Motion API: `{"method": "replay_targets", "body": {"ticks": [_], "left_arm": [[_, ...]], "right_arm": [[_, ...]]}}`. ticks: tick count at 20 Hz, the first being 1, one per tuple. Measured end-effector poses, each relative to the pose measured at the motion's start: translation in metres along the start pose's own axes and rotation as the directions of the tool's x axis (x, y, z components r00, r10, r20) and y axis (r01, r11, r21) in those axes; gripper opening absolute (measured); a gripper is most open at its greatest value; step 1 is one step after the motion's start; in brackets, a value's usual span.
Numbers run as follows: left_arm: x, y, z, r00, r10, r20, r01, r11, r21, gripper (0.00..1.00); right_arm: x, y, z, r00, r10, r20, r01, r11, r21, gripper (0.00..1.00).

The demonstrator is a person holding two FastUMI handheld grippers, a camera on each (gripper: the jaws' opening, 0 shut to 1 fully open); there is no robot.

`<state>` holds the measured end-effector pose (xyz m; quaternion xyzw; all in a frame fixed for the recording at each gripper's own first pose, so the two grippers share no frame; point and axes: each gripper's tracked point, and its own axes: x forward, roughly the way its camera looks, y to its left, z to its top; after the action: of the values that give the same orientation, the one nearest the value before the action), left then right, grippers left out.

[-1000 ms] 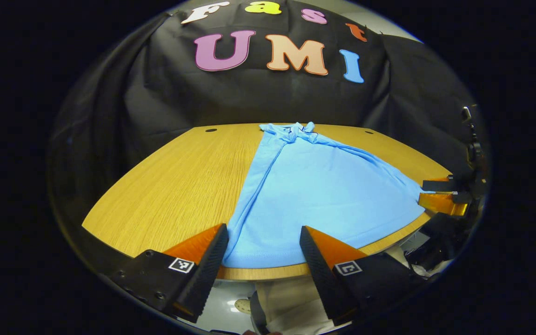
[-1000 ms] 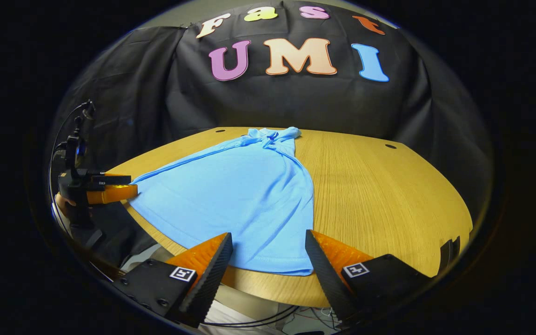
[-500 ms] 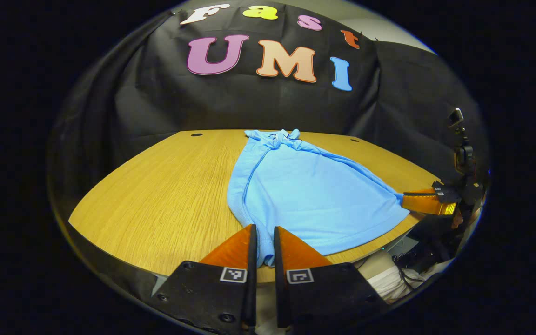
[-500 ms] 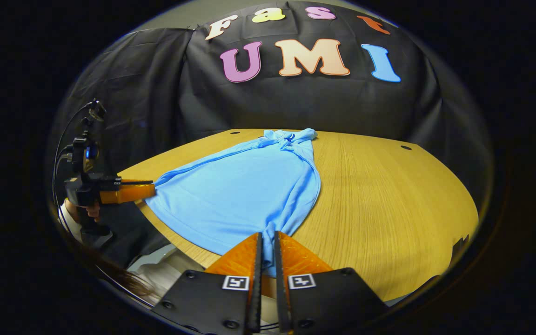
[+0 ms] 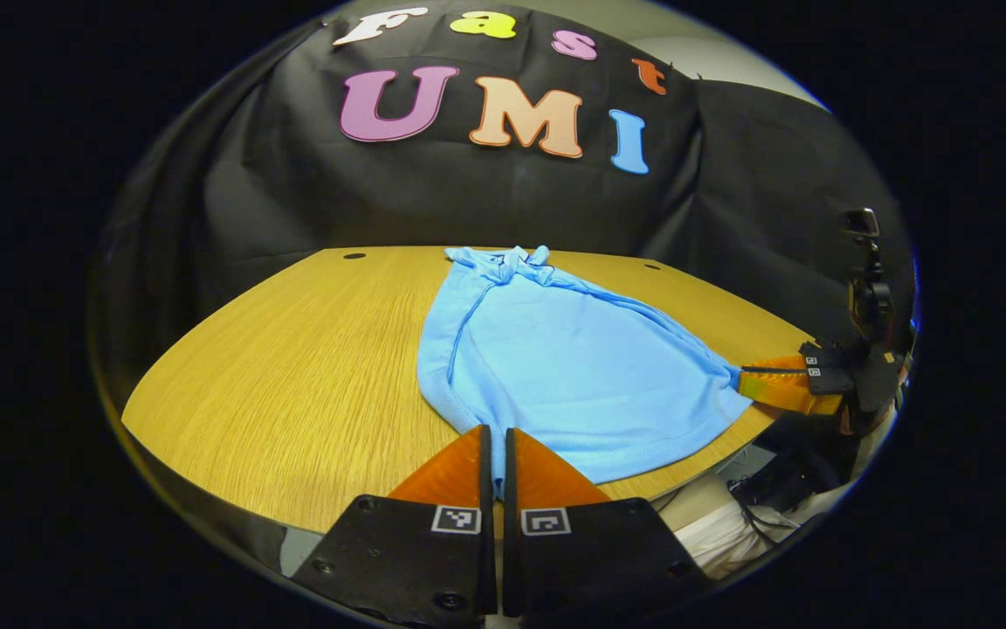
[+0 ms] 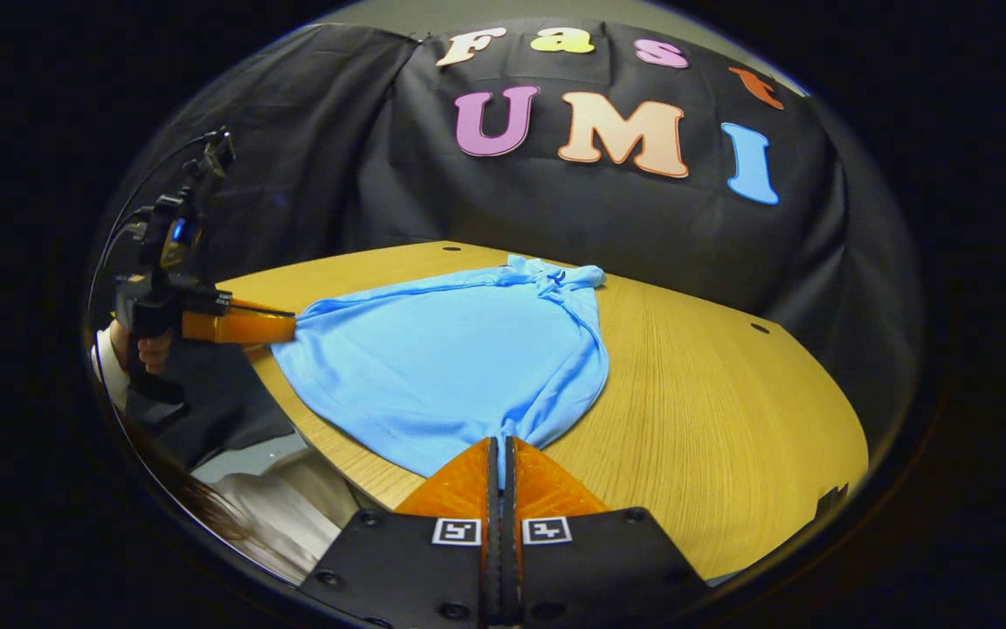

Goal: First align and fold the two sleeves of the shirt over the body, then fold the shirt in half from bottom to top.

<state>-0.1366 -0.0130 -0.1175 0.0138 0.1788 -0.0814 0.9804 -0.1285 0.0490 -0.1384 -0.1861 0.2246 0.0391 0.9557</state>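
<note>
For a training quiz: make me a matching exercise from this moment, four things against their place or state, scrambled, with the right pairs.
Things:
1. shirt
2. left gripper
3. right gripper
4. table

States:
A. bare wood, with small dark holes near its far edge
B. shut on the shirt's hem, seen at the left in the right gripper view
C. light blue, lying flat, collar at the far end
D. shut on the hem's other corner

Pairs: 1-C, 2-B, 3-D, 4-A

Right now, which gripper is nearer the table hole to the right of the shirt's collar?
Right. The right gripper pinches the hem on the same side as the hole; the left gripper pinches the opposite corner, across the shirt.
</note>
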Motion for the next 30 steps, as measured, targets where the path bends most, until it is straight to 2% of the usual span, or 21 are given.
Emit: {"method": "replay_targets", "body": {"ticks": [5, 12, 14, 19, 23, 25, 27, 30], "left_arm": [[0.015, 0.001, 0.029, 0.998, -0.061, 0.020, 0.062, 0.997, -0.042, 0.00], [0.064, 0.027, 0.135, 0.984, -0.031, 0.178, 0.045, 0.996, -0.073, 0.00], [0.089, 0.040, 0.167, 0.980, -0.021, 0.196, 0.039, 0.995, -0.091, 0.00], [0.168, 0.077, 0.220, 0.981, 0.019, 0.194, 0.006, 0.991, -0.131, 0.00], [0.242, 0.096, 0.236, 0.985, 0.059, 0.163, -0.037, 0.990, -0.139, 0.00], [0.274, 0.101, 0.242, 0.986, 0.078, 0.146, -0.058, 0.988, -0.142, 0.00], [0.300, 0.106, 0.257, 0.983, 0.091, 0.158, -0.065, 0.985, -0.162, 0.00], [0.337, 0.131, 0.271, 0.972, 0.156, 0.174, -0.130, 0.980, -0.150, 0.00]], "right_arm": [[0.015, -0.021, 0.018, 0.999, -0.033, -0.019, 0.034, 0.995, 0.089, 0.02], [0.060, -0.059, 0.101, 0.996, -0.072, 0.055, 0.067, 0.994, 0.087, 0.02], [0.087, -0.074, 0.125, 0.996, -0.075, 0.047, 0.069, 0.991, 0.118, 0.02], [0.166, -0.126, 0.167, 0.988, -0.151, 0.025, 0.145, 0.978, 0.149, 0.02], [0.243, -0.163, 0.169, 0.981, -0.185, -0.063, 0.195, 0.948, 0.251, 0.02], [0.266, -0.176, 0.173, 0.975, -0.198, -0.105, 0.220, 0.932, 0.287, 0.02], [0.289, -0.190, 0.182, 0.970, -0.220, -0.107, 0.242, 0.921, 0.306, 0.02], [0.324, -0.214, 0.192, 0.965, -0.245, -0.095, 0.263, 0.892, 0.367, 0.02]]}}
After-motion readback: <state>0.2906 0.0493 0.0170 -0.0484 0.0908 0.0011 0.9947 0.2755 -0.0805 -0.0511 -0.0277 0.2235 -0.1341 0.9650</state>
